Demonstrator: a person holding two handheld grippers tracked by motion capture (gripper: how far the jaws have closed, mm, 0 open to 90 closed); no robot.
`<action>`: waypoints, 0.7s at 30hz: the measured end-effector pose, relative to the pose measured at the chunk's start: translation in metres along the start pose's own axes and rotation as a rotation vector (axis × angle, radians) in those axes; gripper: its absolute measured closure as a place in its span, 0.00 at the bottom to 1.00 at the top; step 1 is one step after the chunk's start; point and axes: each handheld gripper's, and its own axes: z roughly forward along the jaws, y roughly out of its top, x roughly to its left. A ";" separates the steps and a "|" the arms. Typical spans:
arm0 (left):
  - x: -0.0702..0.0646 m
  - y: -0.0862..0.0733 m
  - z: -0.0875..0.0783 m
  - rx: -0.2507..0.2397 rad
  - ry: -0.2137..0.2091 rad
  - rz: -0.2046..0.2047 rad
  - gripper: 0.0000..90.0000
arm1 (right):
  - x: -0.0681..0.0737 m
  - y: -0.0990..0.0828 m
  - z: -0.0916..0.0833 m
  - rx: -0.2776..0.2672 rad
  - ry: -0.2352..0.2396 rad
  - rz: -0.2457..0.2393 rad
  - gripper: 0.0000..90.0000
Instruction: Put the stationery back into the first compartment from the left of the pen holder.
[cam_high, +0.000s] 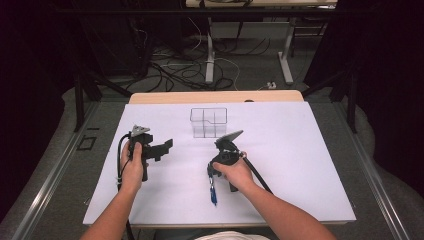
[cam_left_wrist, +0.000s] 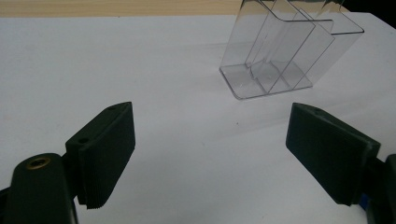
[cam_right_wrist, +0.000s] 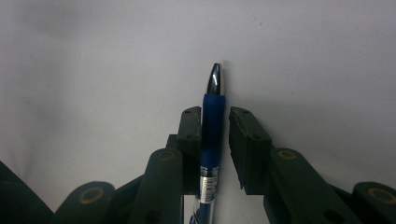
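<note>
Your left gripper (cam_high: 167, 145) idle with jaws spread; your right gripper (cam_right_wrist: 215, 135) has the blue pen (cam_right_wrist: 212, 126) between its jaws.

Left hand (cam_high: 134, 162) holds its gripper over the white table sheet (cam_high: 300, 165), jaws wide apart and holding nothing, aimed toward the clear divided organiser (cam_left_wrist: 285, 51), which stands upright near the sheet's far edge. Right of it, your right gripper points back toward you; its jaws flank the pen's blue grip, one touching, a thin gap at the other. Pen tip faces away along the jaws, low over the sheet.
</note>
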 end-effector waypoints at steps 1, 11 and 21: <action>0.000 0.000 0.000 0.000 -0.001 0.000 0.17 | 0.002 0.001 0.001 -0.004 0.001 0.010 0.82; 0.001 0.000 0.001 0.003 -0.002 0.000 0.17 | 0.009 0.007 0.005 0.025 -0.033 0.009 0.86; 0.002 0.000 0.001 0.002 -0.001 0.000 0.17 | 0.009 0.010 0.005 0.060 -0.049 0.019 0.88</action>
